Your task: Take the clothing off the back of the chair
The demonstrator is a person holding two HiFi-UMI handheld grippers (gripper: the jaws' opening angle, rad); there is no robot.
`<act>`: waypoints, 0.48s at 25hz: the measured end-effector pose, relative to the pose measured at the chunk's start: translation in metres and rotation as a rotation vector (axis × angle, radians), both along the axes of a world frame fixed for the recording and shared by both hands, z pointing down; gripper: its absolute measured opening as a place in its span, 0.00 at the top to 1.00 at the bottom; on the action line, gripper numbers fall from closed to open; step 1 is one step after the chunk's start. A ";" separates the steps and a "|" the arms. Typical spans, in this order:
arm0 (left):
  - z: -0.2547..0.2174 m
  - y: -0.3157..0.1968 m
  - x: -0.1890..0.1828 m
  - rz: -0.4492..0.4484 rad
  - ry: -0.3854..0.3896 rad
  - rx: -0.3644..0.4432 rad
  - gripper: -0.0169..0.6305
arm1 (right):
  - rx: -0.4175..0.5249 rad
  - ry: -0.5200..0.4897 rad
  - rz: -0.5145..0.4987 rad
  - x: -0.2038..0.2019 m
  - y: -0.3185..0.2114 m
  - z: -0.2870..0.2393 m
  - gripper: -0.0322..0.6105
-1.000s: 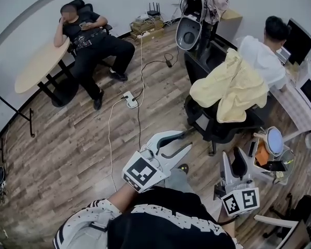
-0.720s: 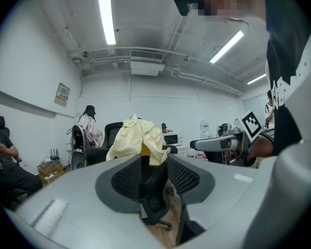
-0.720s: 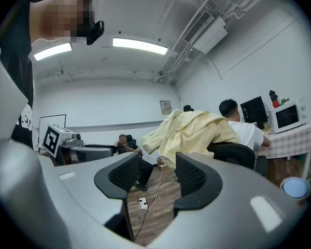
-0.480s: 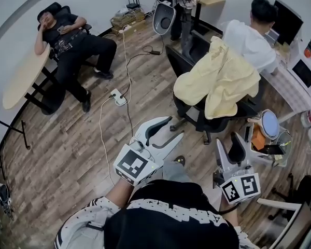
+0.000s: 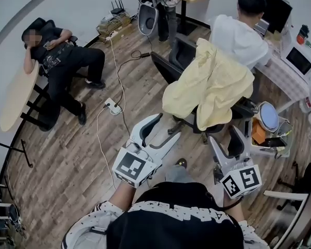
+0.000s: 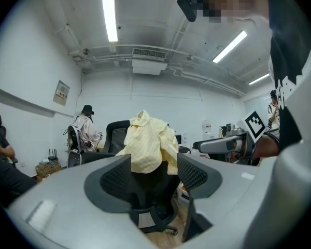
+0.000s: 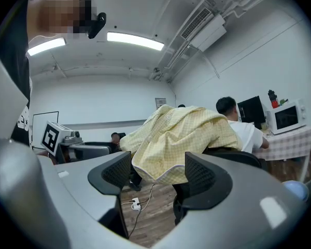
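1. The yellow shirt (image 5: 210, 84) hangs over the back of the black office chair (image 5: 167, 69). It covers the chair's top edge and droops toward the seat, ahead of both grippers and apart from them.
2. The left gripper (image 5: 168, 127) has just been opening its jaws. They now stand spread wide with nothing between the pads.
3. The right gripper (image 5: 225, 139) has likewise just been opening and is released and empty.
4. Bare wooden floor (image 5: 67, 154) lies between the grippers and the chair, and it is widest to the left. A white cable and a power strip (image 5: 112, 106) cross it there.
5. On the right the chair is hemmed in by a cluttered cart (image 5: 269, 131) near its base. A person (image 5: 238, 32) sits at the desk just behind it.
6. Only the head view shows the round table (image 5: 18, 95) by the curved wall.
7. The left gripper view shows the shirt's collar sitting atop the chair back. The right gripper view shows its lower hem hanging free.
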State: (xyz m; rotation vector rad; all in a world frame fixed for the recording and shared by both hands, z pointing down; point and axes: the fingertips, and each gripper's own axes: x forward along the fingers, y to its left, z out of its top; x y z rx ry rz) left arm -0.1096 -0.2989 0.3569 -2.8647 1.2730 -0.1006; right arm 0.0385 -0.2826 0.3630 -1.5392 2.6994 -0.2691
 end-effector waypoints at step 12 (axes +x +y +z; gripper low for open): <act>-0.003 -0.038 0.020 0.054 -0.006 0.006 0.56 | -0.011 -0.007 0.009 0.007 -0.038 0.001 0.40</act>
